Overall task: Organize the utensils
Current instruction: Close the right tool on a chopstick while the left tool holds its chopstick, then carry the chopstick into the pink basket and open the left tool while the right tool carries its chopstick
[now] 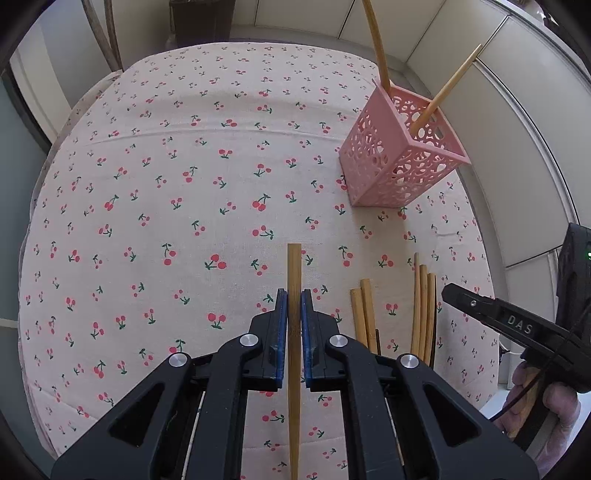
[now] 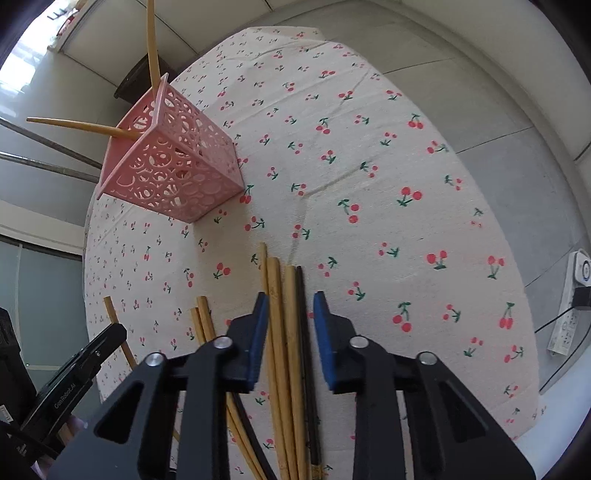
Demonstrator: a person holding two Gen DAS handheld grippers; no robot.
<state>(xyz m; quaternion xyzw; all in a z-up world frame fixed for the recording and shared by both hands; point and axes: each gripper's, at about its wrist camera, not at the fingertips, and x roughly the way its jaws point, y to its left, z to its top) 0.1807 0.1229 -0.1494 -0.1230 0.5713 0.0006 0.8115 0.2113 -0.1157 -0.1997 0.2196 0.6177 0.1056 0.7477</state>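
My left gripper (image 1: pixel 294 295) is shut on a single bamboo chopstick (image 1: pixel 294 269), held a little above the cherry-print tablecloth (image 1: pixel 184 147). A pink perforated holder (image 1: pixel 391 155) stands at the far right with two chopsticks leaning in it. In the right wrist view my right gripper (image 2: pixel 288 299) straddles a bundle of loose chopsticks (image 2: pixel 280 295), several bamboo and a black one, lying on the cloth. Its blue pads stand apart, with a gap showing at the right pad. Another pair of chopsticks (image 2: pixel 203 321) lies just left of the bundle. The holder (image 2: pixel 173 166) sits up and to the left.
The round table's edge drops to a grey tiled floor on the right, where a white power strip (image 2: pixel 569 314) lies. A dark bin (image 1: pixel 201 22) stands beyond the far edge. A gloved hand (image 1: pixel 554 406) holds the right gripper's handle. Open cloth spreads to the left.
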